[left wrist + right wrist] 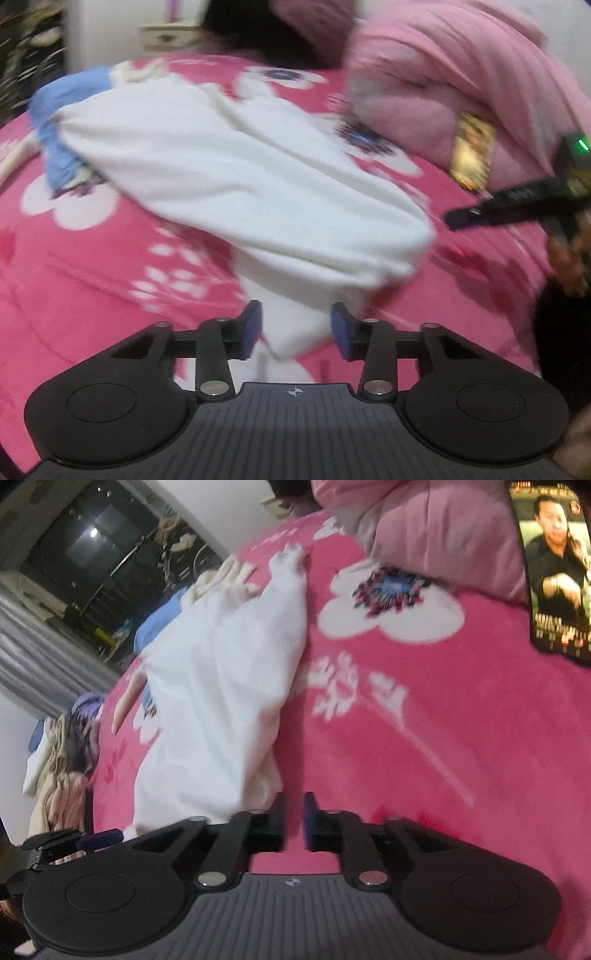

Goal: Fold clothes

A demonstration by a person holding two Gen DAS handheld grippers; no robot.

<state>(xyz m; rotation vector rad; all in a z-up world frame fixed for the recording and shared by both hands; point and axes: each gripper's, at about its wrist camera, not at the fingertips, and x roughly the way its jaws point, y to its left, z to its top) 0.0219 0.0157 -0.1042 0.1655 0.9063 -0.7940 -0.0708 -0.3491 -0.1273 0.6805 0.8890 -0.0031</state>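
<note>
A white garment lies folded lengthwise on a pink flowered bedspread. Its near corner hangs between the blue pads of my left gripper, whose jaws stand apart and do not press on it. In the right wrist view the same white garment lies to the left of my right gripper. That gripper's jaws are a narrow gap apart, with only bedspread showing between them. A blue garment peeks out from under the white one's far end.
A heap of pink bedding lies at the back right, with a lit phone screen propped against it. A pile of other clothes sits off the bed's left edge. The right gripper's fingers show at the right.
</note>
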